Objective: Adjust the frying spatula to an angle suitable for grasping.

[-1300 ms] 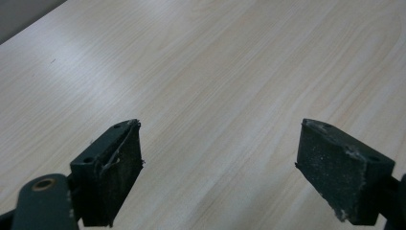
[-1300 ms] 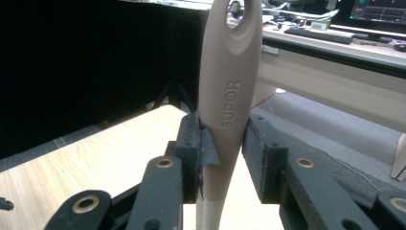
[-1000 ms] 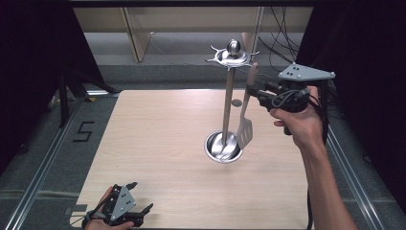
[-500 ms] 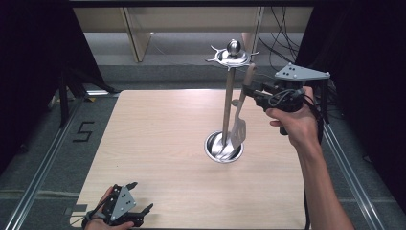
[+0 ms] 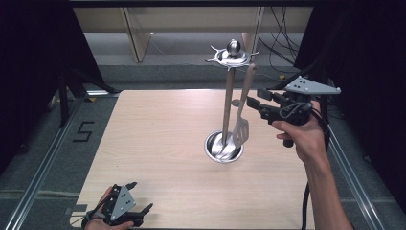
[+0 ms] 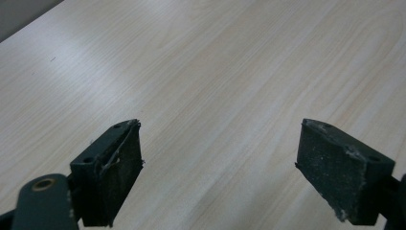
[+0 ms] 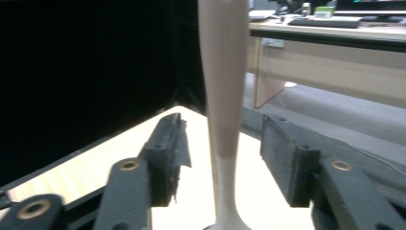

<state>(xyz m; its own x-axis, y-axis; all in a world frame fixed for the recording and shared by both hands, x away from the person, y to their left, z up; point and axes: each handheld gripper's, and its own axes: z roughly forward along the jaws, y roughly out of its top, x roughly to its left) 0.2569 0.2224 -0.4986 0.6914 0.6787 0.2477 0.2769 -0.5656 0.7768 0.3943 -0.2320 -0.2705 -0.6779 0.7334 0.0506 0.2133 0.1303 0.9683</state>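
Hanging the beige slotted spatula point(image 5: 241, 129) on the steel utensil stand point(image 5: 229, 81) at frame centre: right gripper point(image 5: 254, 103), jaws just opening, has released it and should withdraw; left gripper point(image 5: 140, 212) rests open on the pale wooden counter point(image 5: 158, 143).

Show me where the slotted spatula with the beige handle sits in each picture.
High view: the slotted spatula with the beige handle hangs right of centre on the rack.
Left gripper view: not in it.
Right gripper view: its handle stands centre.
Shared landmark: the pale wooden table.

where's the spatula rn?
High view: spatula hangs from the utensil rack at table centre-right, blade over the rack's base bowl; its handle sits between the right tool's open jaws.
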